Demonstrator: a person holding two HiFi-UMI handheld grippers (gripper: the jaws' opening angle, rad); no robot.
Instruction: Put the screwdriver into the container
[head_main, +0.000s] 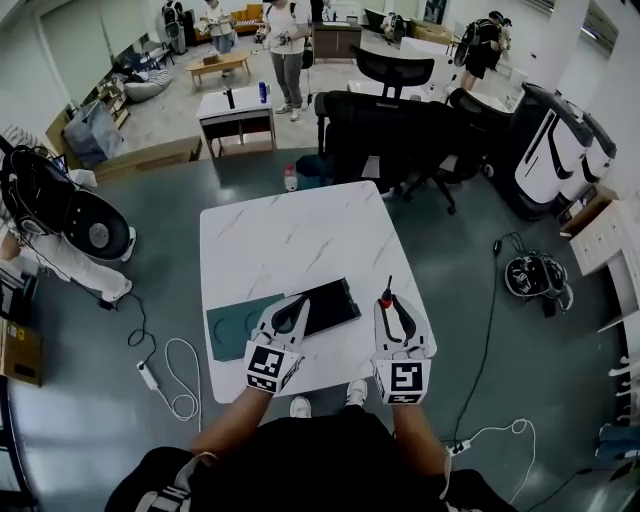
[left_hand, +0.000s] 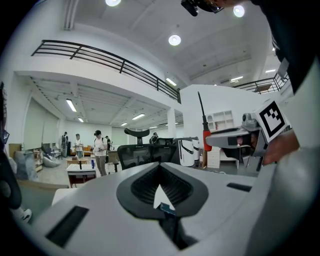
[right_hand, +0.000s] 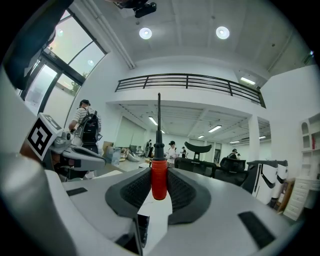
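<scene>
A screwdriver (right_hand: 159, 181) with a red handle and a black shaft stands upright between the pads of my right gripper (right_hand: 159, 172), which is shut on the handle. In the head view that gripper (head_main: 388, 303) hovers over the near right part of the white marble table (head_main: 290, 235), the screwdriver (head_main: 386, 295) pointing away from me. The dark flat container (head_main: 332, 303) lies just left of it, next to a dark green mat (head_main: 232, 325). My left gripper (head_main: 290, 313) is over the container's near left corner. Its jaws (left_hand: 160, 172) meet at the tips with nothing held.
Black office chairs (head_main: 400, 130) stand beyond the table's far edge. A white cable and power strip (head_main: 165, 375) lie on the floor at the left, another cable (head_main: 490, 330) at the right. Several people stand far back in the room.
</scene>
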